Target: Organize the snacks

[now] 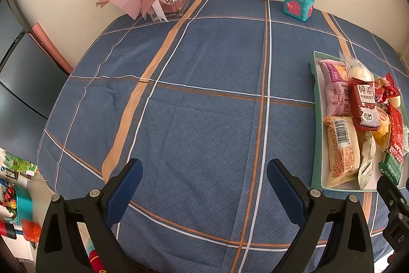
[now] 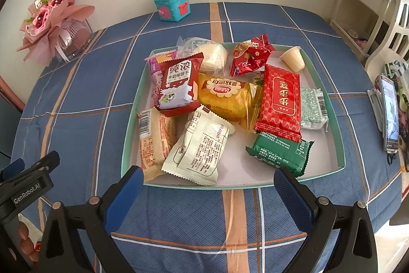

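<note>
All the snacks in view are sitting inside the shallow green-rimmed tray (image 2: 133, 119) on the right part of the desk (image 1: 204, 99); none are lying loose on the blue checked cloth in either view. Inside the tray they are lying in a loose jumble rather than in rows: a red biscuit pack (image 2: 177, 86) is overlapping a purple pack (image 2: 153, 68) at the far left, a yellow cake pack (image 2: 225, 99) is lying in the middle, a long red pack (image 2: 280, 104) is resting partly over it, a white pack (image 2: 202, 147) and a beige pack (image 2: 153, 140) are sitting at the near left, a green pack (image 2: 278, 152) at the near right, and a small jelly cup (image 2: 292, 59) is tipped on its side at the far right.

So the gathering looks complete, as far as the pictures show. Whether tidy sorting is still wanted, or the heap is about to be dealt out onto the desk, cannot be settled from here.

The left tool (image 1: 204, 186) is hovering over bare cloth left of the tray, released and holding nothing. The right tool (image 2: 208, 193) is hanging just before the tray's near rim, likewise spread wide and empty.
</note>
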{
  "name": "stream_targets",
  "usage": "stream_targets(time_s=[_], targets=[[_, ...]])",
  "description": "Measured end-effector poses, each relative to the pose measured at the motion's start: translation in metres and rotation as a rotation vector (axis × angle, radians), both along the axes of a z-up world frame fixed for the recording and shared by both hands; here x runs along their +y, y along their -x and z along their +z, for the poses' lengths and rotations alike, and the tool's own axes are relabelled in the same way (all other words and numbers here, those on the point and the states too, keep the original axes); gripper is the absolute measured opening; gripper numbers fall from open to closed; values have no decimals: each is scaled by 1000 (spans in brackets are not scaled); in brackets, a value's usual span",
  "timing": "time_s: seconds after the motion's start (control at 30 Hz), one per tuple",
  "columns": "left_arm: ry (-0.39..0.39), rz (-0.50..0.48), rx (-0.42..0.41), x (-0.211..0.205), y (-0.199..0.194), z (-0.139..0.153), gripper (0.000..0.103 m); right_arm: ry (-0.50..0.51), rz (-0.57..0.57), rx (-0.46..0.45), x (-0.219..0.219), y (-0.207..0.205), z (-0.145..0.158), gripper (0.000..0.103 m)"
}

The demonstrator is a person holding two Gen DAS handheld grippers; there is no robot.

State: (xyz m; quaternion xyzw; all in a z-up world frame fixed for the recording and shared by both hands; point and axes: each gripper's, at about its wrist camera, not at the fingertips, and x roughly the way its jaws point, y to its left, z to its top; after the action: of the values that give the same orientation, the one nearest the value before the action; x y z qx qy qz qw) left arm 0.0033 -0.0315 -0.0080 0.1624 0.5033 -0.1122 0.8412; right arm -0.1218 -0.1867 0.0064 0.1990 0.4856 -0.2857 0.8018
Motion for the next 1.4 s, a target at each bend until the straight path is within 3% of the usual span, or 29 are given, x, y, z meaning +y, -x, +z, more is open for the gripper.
stream_targets(time_s=[1.4], targets=[[-1,-3,1,2,-1,-1,98,-1,30,15,1,-2,-2,103]])
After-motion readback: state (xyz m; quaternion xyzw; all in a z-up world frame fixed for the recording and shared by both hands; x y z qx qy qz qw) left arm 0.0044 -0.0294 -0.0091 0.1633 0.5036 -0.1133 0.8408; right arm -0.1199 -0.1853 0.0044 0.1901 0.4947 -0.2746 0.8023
